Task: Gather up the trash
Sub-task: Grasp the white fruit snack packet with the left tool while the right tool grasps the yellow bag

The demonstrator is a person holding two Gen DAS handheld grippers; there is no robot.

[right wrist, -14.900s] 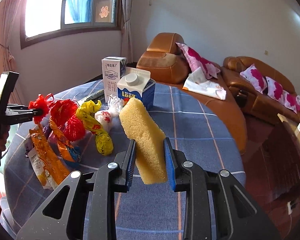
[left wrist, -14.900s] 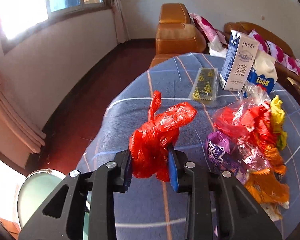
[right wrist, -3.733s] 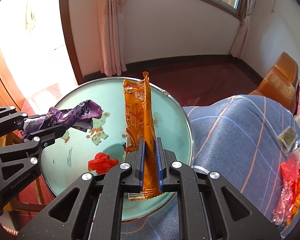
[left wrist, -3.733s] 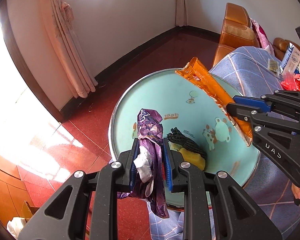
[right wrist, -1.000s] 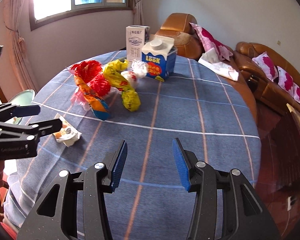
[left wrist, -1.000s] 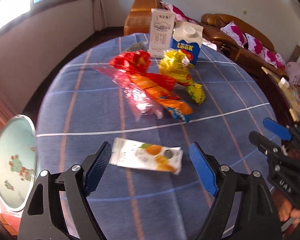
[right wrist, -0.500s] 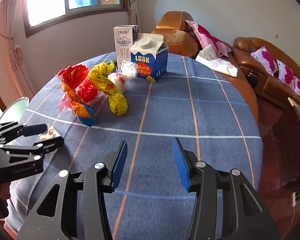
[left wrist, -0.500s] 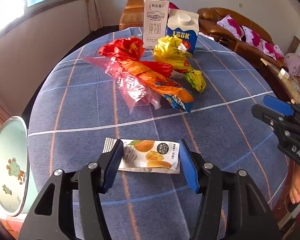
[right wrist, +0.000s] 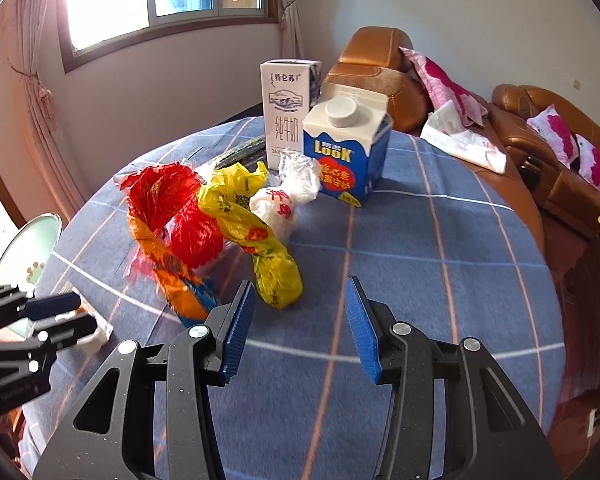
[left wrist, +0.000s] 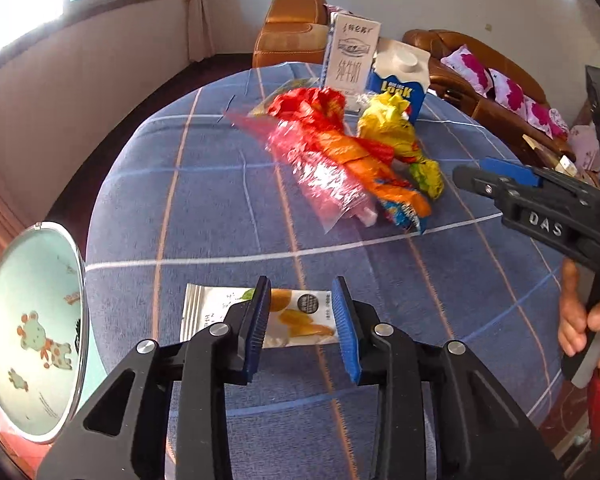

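A white snack packet [left wrist: 296, 318] printed with orange fruit lies flat on the blue checked tablecloth [left wrist: 204, 208] near its front edge. My left gripper [left wrist: 300, 292] straddles it and its jaws are closing. The left pad lies over the packet, the right pad stands at the packet's right end, and the packet is still uncrumpled. In the right wrist view the left gripper [right wrist: 82, 314] shows at the far left with the packet [right wrist: 98, 334] under it. My right gripper [right wrist: 300, 288] is open and empty above the cloth, just in front of a yellow bag [right wrist: 256, 232].
Behind lie a red bag [right wrist: 160, 196], an orange wrapper [right wrist: 172, 276], a white bag [right wrist: 280, 204], a tall milk carton [right wrist: 286, 112] and a blue LOOK carton [right wrist: 346, 148]. A pale green basin [left wrist: 32, 328] stands left of the table. A person's hand [left wrist: 580, 320] holds the right gripper [left wrist: 470, 172]. Brown sofas stand beyond.
My left gripper's jaws have narrowed from wide open to close around the snack packet. My right gripper has moved towards the pile of bags, still open.
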